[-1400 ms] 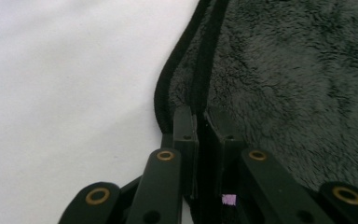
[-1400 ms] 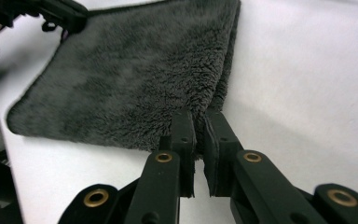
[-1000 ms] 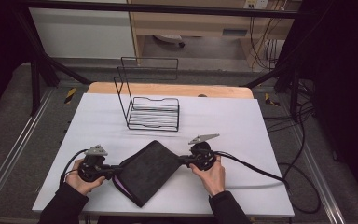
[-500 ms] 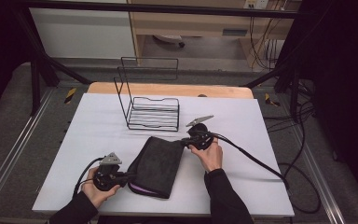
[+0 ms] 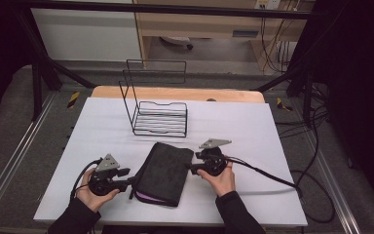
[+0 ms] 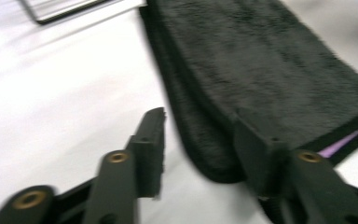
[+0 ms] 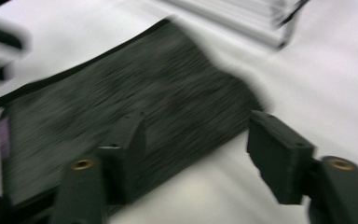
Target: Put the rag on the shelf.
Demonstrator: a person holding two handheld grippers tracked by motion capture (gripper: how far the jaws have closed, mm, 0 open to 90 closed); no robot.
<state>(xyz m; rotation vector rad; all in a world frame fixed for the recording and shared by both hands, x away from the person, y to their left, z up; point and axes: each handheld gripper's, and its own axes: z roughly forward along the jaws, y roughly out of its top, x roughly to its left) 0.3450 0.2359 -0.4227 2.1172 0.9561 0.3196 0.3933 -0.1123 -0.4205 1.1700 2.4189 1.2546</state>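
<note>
Two grippers, left (image 5: 129,184) and right (image 5: 193,168), jaws just parted and empty, flank one folded dark towel (image 5: 164,172) lying between them, fold step apparently finished; next: regrip an edge, likely toward wire rack (image 5: 158,117) beyond.

Your table (image 5: 253,126) carries a white sheet; a strip of bare wood shows along its far edge. On the sheet, toward the far left of centre, stands a black wire rack (image 5: 158,117). Nearer you, at centre, a folded dark towel (image 5: 165,171) lies flat, purple showing at its near edge.
</note>
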